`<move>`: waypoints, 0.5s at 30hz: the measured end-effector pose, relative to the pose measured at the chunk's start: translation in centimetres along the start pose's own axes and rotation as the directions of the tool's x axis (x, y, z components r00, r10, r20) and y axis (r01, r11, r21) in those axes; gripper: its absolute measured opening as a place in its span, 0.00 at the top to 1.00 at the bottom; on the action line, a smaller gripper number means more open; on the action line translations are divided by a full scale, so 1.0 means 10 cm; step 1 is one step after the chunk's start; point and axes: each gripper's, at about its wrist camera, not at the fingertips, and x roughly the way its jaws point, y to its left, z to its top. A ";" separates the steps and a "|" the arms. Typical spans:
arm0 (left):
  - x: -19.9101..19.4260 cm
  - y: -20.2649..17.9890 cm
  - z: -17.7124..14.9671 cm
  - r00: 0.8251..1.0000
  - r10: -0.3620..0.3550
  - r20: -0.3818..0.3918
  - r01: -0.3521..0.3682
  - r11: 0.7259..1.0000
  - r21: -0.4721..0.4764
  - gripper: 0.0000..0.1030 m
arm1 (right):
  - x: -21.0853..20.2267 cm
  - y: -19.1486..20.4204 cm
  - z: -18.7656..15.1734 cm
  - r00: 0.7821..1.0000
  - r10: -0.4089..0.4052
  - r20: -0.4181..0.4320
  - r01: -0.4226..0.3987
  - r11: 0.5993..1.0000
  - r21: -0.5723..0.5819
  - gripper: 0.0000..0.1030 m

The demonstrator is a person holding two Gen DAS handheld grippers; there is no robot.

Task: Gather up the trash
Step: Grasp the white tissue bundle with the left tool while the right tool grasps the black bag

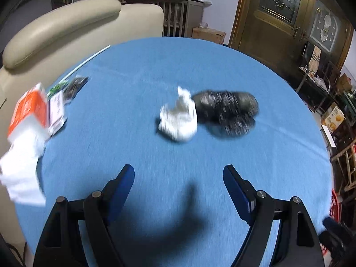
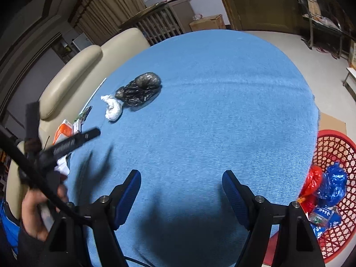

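A crumpled white tissue lies mid-table beside a crumpled black plastic bag; both also show in the right wrist view, the tissue and the bag. My left gripper is open and empty, above the blue tablecloth, short of the tissue. It shows from the side in the right wrist view. My right gripper is open and empty over the near table. A red mesh basket at the right holds red and blue bags and a wrapper.
An orange box, white paper, a printed packet and a white straw lie at the table's left edge. A cream sofa stands behind. Cabinets and shelves line the room's right side.
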 end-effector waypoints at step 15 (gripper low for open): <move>0.70 0.15 0.44 1.000 -0.002 -0.032 -0.002 0.994 -0.106 0.59 | 0.25 -0.07 0.31 1.000 -0.014 -0.023 0.014 1.000 0.011 0.24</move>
